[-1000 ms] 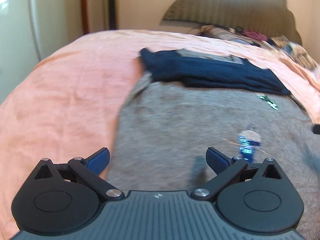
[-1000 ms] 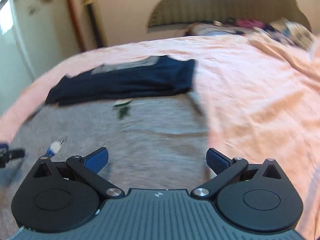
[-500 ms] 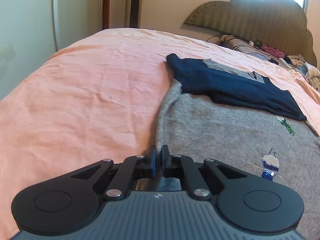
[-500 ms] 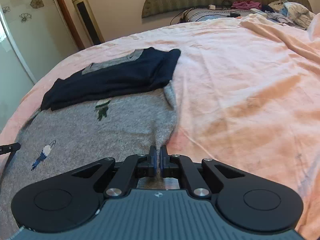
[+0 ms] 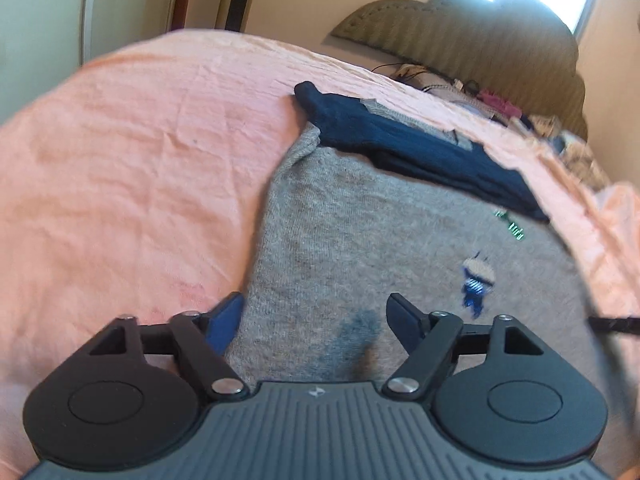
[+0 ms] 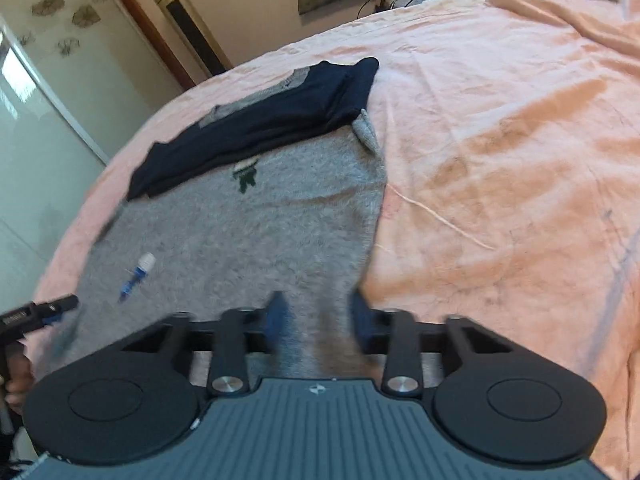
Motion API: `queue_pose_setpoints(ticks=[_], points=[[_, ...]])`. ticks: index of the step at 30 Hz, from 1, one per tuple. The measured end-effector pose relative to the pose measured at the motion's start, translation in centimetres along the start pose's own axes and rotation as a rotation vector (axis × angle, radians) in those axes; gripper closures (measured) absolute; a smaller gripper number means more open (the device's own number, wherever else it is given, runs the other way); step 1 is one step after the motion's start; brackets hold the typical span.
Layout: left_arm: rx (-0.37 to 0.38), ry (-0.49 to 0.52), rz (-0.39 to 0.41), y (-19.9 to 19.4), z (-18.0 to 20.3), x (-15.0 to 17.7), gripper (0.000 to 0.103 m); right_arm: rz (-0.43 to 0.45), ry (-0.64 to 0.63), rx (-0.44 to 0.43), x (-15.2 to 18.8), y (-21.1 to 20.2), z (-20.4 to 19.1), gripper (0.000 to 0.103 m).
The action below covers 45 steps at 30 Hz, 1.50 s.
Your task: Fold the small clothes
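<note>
Now the left gripper (image 5: 315,307), its jaws just opened to about half, straddles the left near edge of the jumper (image 5: 360,240) and holds nothing. The right gripper (image 6: 318,314) is blurred, jaws partly apart over grey cloth. Likely next: pinch both near corners and fold far. The navy top (image 6: 272,120) overlaps the far edge, in the way.

Both claws tilt downward, the left claw (image 5: 316,320) just opening wide, the right claw (image 6: 318,320) parted and blurred.
</note>
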<state>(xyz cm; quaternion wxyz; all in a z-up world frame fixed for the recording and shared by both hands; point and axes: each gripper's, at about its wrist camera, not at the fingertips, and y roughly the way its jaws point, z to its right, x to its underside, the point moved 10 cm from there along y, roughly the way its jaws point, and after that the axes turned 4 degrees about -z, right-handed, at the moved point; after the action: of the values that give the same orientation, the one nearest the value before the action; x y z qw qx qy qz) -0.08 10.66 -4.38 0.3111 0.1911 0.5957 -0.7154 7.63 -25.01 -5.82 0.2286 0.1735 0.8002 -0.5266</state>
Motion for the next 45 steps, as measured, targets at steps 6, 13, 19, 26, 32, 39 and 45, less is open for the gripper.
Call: queue_pose_setpoints(ticks=[6,13,19,26,32,39,45], points=[[-0.013,-0.039,-0.019,-0.7,-1.3,-1.0,0.097,0.013,0.047,0.018,0.2,-1.5,3.1,0.096],[0.02,-0.054,-0.046,-1.5,-2.2,0.6,0.093,0.011,0.126,-0.072,1.4,-2.9,1.6,0.057],[0.151,-0.129,-0.04,-3.2,-0.9,3.2,0.039,-0.032,0.08,-0.126,4.8,-4.3,-0.3,0.05],[0.06,-0.066,-0.049,-2.7,-1.7,3.3,0.096,-0.027,0.095,-0.074,5.1,-4.8,2.9,0.096],[0.085,-0.067,-0.057,-3.9,-0.9,4.3,0.081,-0.009,0.159,-0.108,5.8,-5.4,2.0,0.078],[0.16,-0.082,-0.056,-6.1,0.4,7.0,0.042,-0.074,0.1,-0.194,9.5,-7.3,-1.2,0.042],[0.072,-0.057,-0.071,-6.0,-1.4,6.3,0.096,-0.089,0.086,-0.126,9.7,-7.6,0.4,0.095]])
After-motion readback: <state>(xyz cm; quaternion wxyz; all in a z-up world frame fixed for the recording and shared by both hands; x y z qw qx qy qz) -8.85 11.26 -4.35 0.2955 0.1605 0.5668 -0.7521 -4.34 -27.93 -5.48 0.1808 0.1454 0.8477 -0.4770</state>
